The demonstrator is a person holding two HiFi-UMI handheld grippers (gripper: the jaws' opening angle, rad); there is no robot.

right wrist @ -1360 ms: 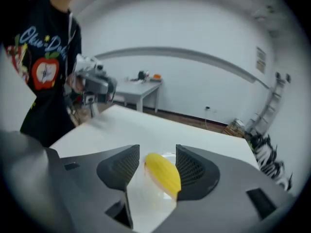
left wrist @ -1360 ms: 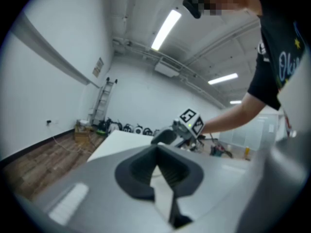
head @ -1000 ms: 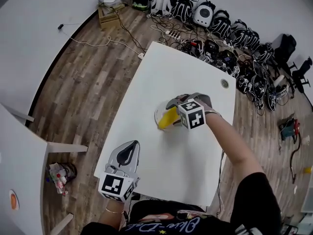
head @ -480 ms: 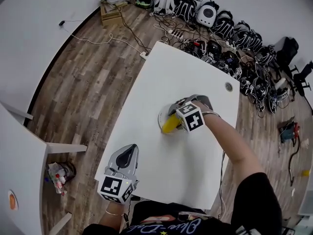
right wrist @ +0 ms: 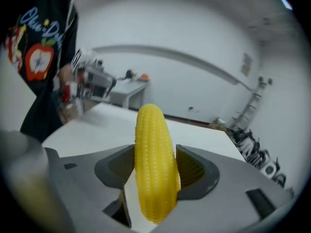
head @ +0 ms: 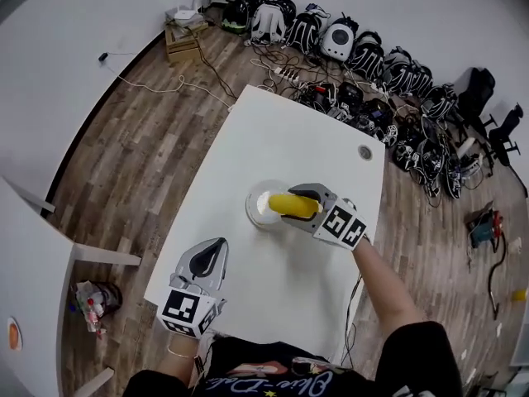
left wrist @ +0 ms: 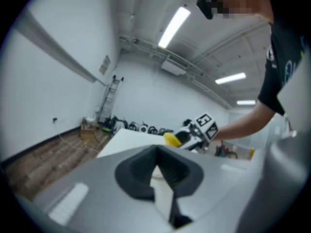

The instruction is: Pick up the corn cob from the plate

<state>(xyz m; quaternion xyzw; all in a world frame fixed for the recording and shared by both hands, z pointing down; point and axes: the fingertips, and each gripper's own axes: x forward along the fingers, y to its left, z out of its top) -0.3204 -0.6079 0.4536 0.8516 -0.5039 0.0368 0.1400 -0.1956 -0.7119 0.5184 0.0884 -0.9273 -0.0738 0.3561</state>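
Corn cob between right gripper jaws

**White-walled room, seen from above and from the side.** The walls meet a wood-plank floor. At centre stands a white rectangular surface, with a round cable port near its far right corner. Along the far wall a row of backpacks sits on the floor. Tangled cables lie in front of them and a wooden crate stands at the left end. At left is a second white table, with litter beside its leg. Overhead, strip lights are lit. A ladder leans on the wall.
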